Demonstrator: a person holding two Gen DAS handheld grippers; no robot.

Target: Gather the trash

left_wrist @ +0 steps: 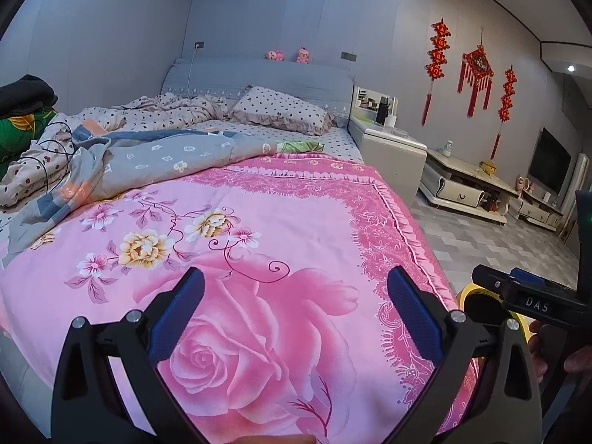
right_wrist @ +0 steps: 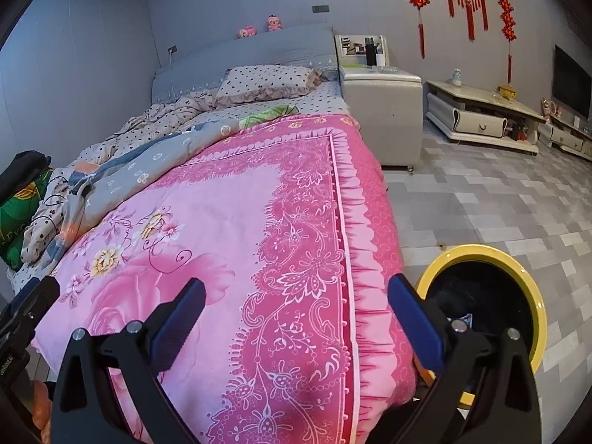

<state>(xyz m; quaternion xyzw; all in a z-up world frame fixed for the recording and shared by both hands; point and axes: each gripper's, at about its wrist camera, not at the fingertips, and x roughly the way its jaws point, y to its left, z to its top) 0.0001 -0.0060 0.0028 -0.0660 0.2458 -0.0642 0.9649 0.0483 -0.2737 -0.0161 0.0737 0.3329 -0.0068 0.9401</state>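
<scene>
While the bed (left_wrist: 259, 222) under its pink rose quilt (right_wrist: 222, 259) fills both views, we note the yellow-rimmed bin (right_wrist: 532, 288) on the floor just beside it. Left gripper (left_wrist: 296, 296) and right gripper (right_wrist: 296, 299): jaws wide apart, nothing between them.
</scene>
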